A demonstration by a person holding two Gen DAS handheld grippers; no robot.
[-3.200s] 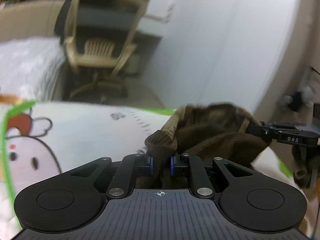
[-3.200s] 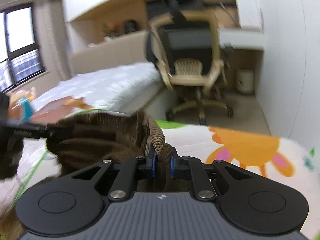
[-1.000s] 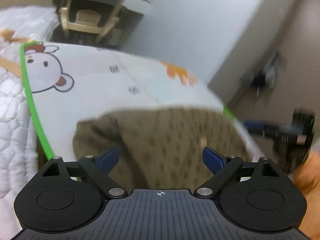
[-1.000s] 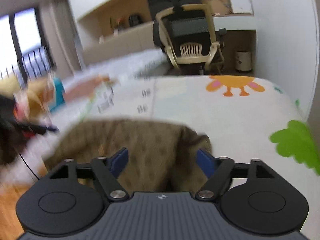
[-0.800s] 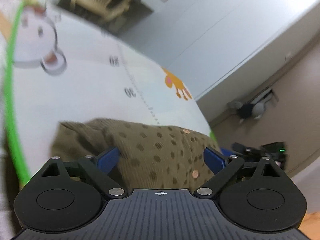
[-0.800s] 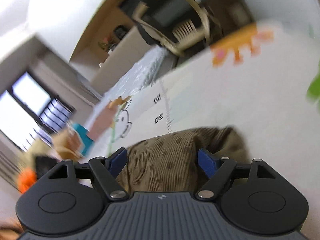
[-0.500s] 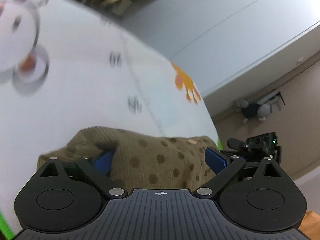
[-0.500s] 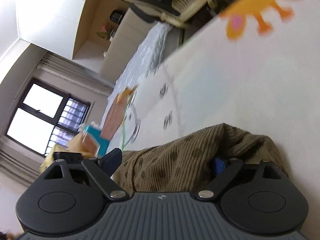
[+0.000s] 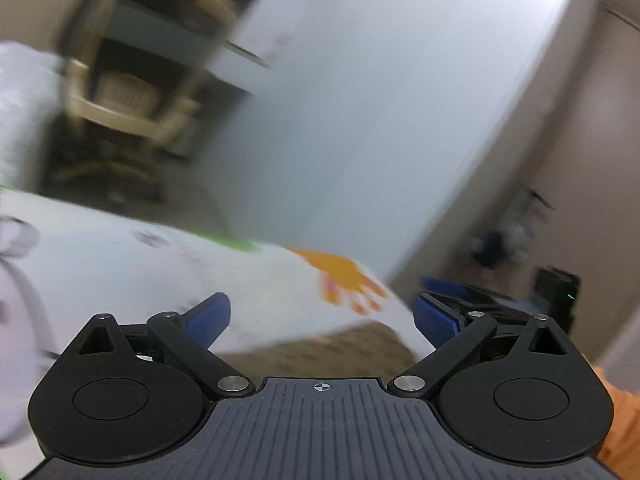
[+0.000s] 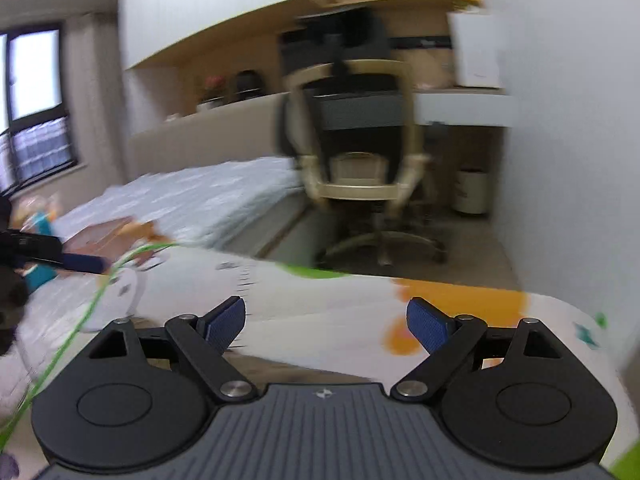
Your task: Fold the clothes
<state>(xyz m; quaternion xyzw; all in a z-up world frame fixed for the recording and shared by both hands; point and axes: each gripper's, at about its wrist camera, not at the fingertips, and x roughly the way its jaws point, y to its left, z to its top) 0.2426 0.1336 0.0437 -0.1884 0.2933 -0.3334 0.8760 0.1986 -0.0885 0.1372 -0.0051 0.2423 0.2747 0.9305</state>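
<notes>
- Bedroom background is heavily blurred in both views; an office chair (image 10: 360, 168) is seen at upper centre of the right wrist view, a bed (image 10: 192, 196) at middle left.
- White cartoon-printed mat (image 9: 120, 272) is spread across mid-frame, judged to serve as the folding surface.
- Brown garment (image 9: 320, 352) is seen lying on the mat at lower centre, just above the housing; only a strip is shown.
- Left gripper (image 9: 322, 316) is held with jaws spread wide, nothing between them.
- Right gripper (image 10: 326, 322) is likewise spread and empty; the garment is judged released, laid for the next fold.
</notes>
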